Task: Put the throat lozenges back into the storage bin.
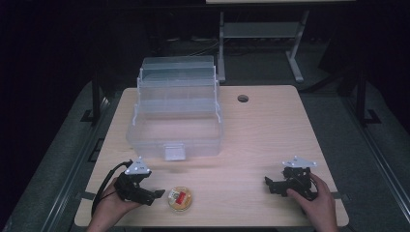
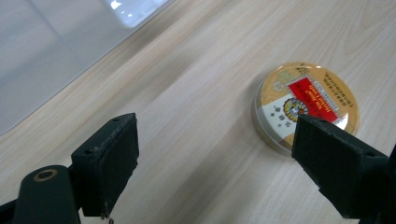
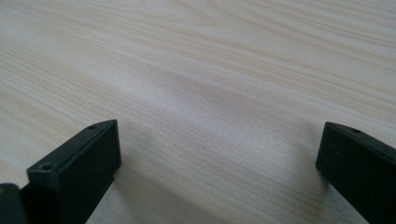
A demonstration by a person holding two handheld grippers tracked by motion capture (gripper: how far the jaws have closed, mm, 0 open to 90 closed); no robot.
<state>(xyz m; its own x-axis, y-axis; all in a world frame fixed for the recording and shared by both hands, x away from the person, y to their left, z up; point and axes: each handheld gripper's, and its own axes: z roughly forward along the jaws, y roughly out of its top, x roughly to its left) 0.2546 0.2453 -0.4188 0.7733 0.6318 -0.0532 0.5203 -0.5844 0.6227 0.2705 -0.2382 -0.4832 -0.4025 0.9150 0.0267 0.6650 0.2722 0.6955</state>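
Both grippers rest low over the near part of the table, each held in one of the person's hands. Left gripper has its jaws spread wide, and its tips sit just beside the round tin, which lies flat on the wood close to the near edge, a little left of the middle. In the left gripper view the tin shows a gold lid with a red and white label; it sits just ahead of one jaw, off to that side rather than centred in the gap, and nothing is held between the jaws. Right gripper sits well apart from the tin, near the table's near right corner, and its jaws also stand wide apart with bare wood between them in the right gripper view.

A clear plastic storage box stands open on the far left half of the table, its stepped trays raised toward the back and its front wall facing the person. Between its front wall and the tin lies a strip of bare wood. The right half of the table is open up to the cable hole near the far edge.
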